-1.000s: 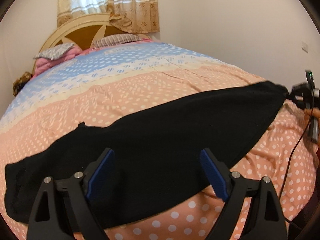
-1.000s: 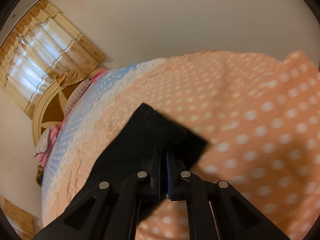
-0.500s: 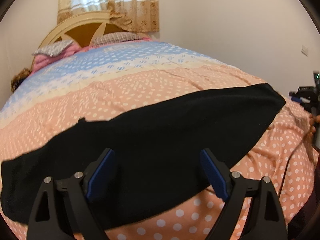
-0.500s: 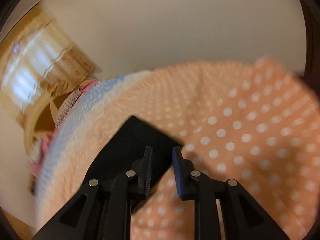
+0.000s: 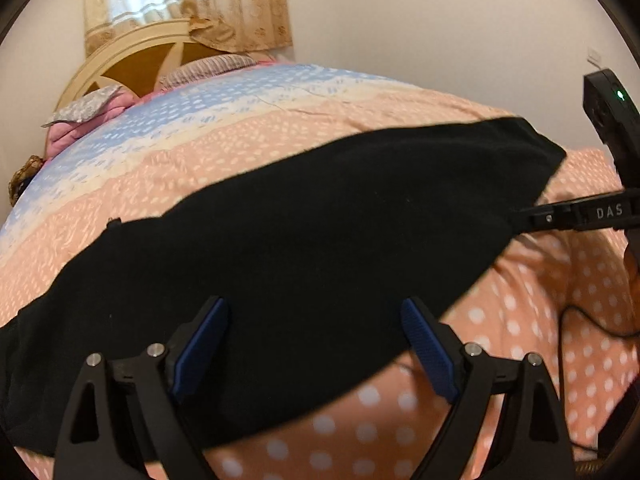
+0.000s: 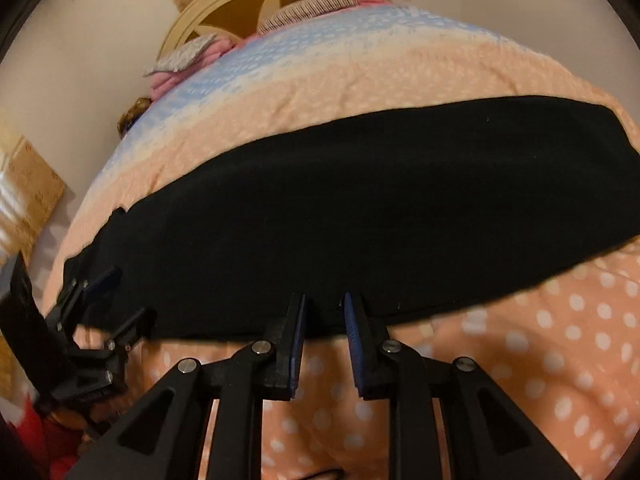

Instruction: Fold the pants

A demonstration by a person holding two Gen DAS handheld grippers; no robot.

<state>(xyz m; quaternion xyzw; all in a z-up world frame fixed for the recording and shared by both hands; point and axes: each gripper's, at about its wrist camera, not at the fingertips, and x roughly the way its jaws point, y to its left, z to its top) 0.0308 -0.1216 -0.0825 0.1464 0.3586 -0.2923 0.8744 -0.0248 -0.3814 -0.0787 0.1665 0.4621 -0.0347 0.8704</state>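
Black pants (image 5: 320,232) lie flat in a long strip across the peach polka-dot bedspread (image 5: 520,320); they also show in the right wrist view (image 6: 360,220). My left gripper (image 5: 314,344) is wide open, hovering over the near edge of the pants toward their left part. It also shows in the right wrist view (image 6: 106,298). My right gripper (image 6: 323,320) is open with a narrow gap, empty, at the pants' near edge. In the left wrist view it shows at the right (image 5: 524,216), beside the pants' right end.
The bedspread turns blue and cream toward the headboard (image 5: 136,68). Pillows (image 5: 212,70) and a pink blanket (image 5: 76,128) lie at the head. A curtain (image 5: 188,0) hangs behind. A black cable (image 5: 580,320) runs over the bedspread at right.
My right gripper let go of the pants' end, opened slightly and swung round to the near edge. The pants' end dropped flat. My left gripper stayed open and shifted a little.
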